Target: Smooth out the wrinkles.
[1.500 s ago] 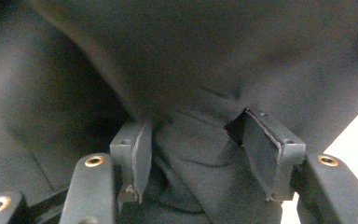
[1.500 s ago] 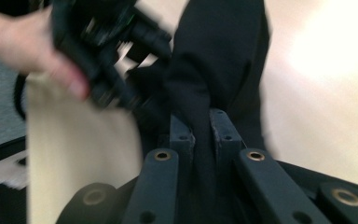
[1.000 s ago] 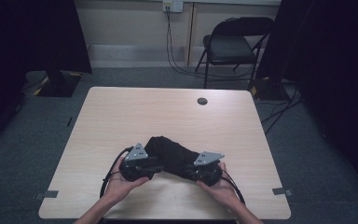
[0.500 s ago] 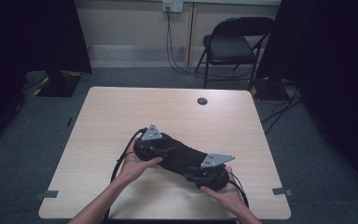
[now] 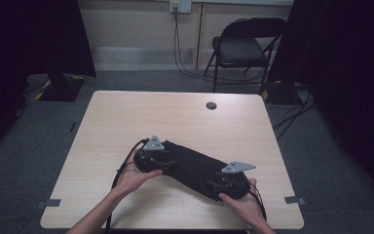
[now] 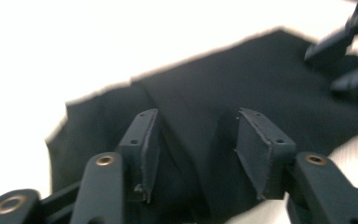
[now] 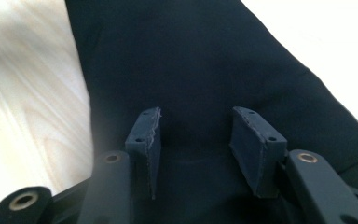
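A black cloth [image 5: 195,168], folded into a long strip, is laid slantwise across the near half of the pale wooden table [image 5: 126,117], one end nearer the middle, the other near the front right edge. The left gripper [image 5: 158,163] is positioned over the farther end; its jaws have just been opening and are seen parted above the cloth [image 6: 242,88], nothing clamped. The right gripper [image 5: 224,184] is positioned over the nearer end; its jaws have likewise just been opening, and the cloth [image 7: 191,60] lies unpinched beneath them.
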{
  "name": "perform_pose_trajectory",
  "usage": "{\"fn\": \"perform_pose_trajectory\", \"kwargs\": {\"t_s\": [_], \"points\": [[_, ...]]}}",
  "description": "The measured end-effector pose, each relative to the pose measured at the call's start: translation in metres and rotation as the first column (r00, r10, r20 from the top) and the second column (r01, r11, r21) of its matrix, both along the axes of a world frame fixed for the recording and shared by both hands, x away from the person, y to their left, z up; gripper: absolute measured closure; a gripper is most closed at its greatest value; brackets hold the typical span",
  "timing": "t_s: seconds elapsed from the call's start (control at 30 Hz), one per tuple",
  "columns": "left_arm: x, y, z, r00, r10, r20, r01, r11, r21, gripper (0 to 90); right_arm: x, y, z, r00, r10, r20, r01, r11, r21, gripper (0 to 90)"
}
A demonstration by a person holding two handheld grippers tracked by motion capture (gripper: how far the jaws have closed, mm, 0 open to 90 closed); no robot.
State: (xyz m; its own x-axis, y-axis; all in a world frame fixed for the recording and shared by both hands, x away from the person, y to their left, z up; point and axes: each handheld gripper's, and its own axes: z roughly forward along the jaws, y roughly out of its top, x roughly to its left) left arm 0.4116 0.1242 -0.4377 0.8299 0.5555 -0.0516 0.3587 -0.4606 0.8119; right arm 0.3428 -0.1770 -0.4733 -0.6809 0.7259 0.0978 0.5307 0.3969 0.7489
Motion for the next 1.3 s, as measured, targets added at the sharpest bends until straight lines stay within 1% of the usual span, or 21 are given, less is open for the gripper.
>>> {"fn": "perform_pose_trajectory", "kwargs": {"t_s": [0.07,0.1,0.13,0.17,0.2,0.23,0.33,0.4,0.5,0.57,0.67,0.73,0.8,0.87,0.97,1.07,1.1,1.13,1.2,1.27,1.3], "points": [[0.010,-0.004,-0.001,1.0000,0.007,-0.004,-0.007,0.9997,0.025,44.3,-0.001,0.003,-0.001,1.0000,-0.004,-0.007,0.004,1.0000,0.001,42.3],[0.015,-0.005,-0.007,0.9990,-0.004,-0.045,0.006,0.9986,0.053,41.9,-0.002,0.004,-0.002,1.0000,-0.008,-0.004,0.008,1.0000,-0.001,41.9],[0.019,-0.005,-0.016,0.9957,-0.013,-0.092,0.021,0.9965,0.081,41.0,-0.003,0.005,-0.003,0.9999,-0.009,0.007,0.009,0.9999,-0.012,41.9],[0.019,-0.003,-0.023,0.9937,-0.006,-0.112,0.013,0.9980,0.062,40.9,-0.004,0.005,-0.003,0.9998,-0.016,0.010,0.016,0.9998,-0.013,41.8],[0.017,0.000,-0.026,0.9926,0.001,-0.121,0.002,0.9996,0.027,41.2,-0.004,0.004,-0.003,0.9997,-0.023,0.008,0.023,0.9997,-0.008,41.9],[0.014,0.002,-0.029,0.9922,0.005,-0.124,-0.005,1.0000,0.005,41.8,-0.004,0.004,-0.004,0.9998,-0.018,0.009,0.018,0.9997,-0.014,42.0],[0.006,0.005,-0.034,0.9933,0.010,-0.115,-0.011,0.9999,-0.006,43.6,0.002,0.004,-0.008,0.9998,-0.012,0.013,0.012,0.9997,-0.021,41.2],[0.002,0.008,-0.036,0.9917,0.025,-0.126,-0.028,0.9995,-0.017,43.9,0.008,0.007,-0.009,0.9996,-0.017,0.025,0.017,0.9994,-0.029,39.6],[-0.004,0.010,-0.034,0.9934,0.055,-0.100,-0.055,0.9985,0.007,44.2,0.020,0.011,-0.011,0.9990,-0.008,0.044,0.009,0.9996,-0.026,37.8],[-0.007,0.014,-0.034,0.9918,0.073,-0.105,-0.072,0.9973,0.010,44.2,0.029,0.015,-0.013,0.9986,0.001,0.053,0.000,0.9998,-0.022,36.9],[-0.007,0.025,-0.036,0.9901,0.098,-0.101,-0.097,0.9952,0.007,44.2,0.042,0.022,-0.016,0.9978,0.021,0.062,-0.021,0.9998,-0.002,36.8],[-0.004,0.032,-0.038,0.9864,0.122,-0.110,-0.123,0.9923,-0.008,44.1,0.048,0.028,-0.020,0.9955,0.035,0.088,-0.036,0.9993,0.006,36.9],[-0.001,0.037,-0.039,0.9837,0.133,-0.121,-0.137,0.9904,-0.022,44.2,0.052,0.033,-0.021,0.9936,0.046,0.103,-0.046,0.9989,0.004,36.8],[-0.003,0.038,-0.039,0.9817,0.142,-0.127,-0.147,0.9888,-0.029,44.1,0.054,0.035,-0.020,0.9935,0.053,0.101,-0.053,0.9986,0.000,36.7],[-0.007,0.039,-0.034,0.9847,0.135,-0.110,-0.138,0.9901,-0.025,43.9,0.054,0.029,-0.019,0.9930,0.064,0.099,-0.068,0.9970,0.036,36.0],[-0.014,0.045,-0.028,0.9878,0.116,-0.104,-0.119,0.9924,-0.030,39.8,0.052,0.025,-0.008,0.9939,0.070,0.085,-0.075,0.9956,0.056,30.9],[-0.017,0.049,-0.026,0.9888,0.113,-0.098,-0.116,0.9927,-0.032,38.5,0.051,0.022,-0.003,0.9944,0.060,0.087,-0.067,0.9951,0.073,29.7],[-0.021,0.052,-0.024,0.9887,0.116,-0.095,-0.120,0.9921,-0.037,37.8,0.051,0.019,0.000,0.9949,0.054,0.085,-0.061,0.9944,0.087,29.2],[-0.027,0.062,-0.019,0.9884,0.137,-0.066,-0.140,0.9892,-0.044,35.6,0.050,0.010,0.007,0.9959,0.031,0.085,-0.039,0.9947,0.095,27.8],[-0.030,0.072,-0.014,0.9855,0.152,-0.075,-0.157,0.9852,-0.068,34.5,0.048,0.000,0.012,0.9965,0.005,0.083,-0.014,0.9944,0.105,27.3],[-0.031,0.078,-0.012,0.9844,0.161,-0.071,-0.165,0.9840,-0.066,33.8,0.046,-0.006,0.014,0.9955,-0.010,0.095,-0.001,0.9939,0.111,27.1]]}}
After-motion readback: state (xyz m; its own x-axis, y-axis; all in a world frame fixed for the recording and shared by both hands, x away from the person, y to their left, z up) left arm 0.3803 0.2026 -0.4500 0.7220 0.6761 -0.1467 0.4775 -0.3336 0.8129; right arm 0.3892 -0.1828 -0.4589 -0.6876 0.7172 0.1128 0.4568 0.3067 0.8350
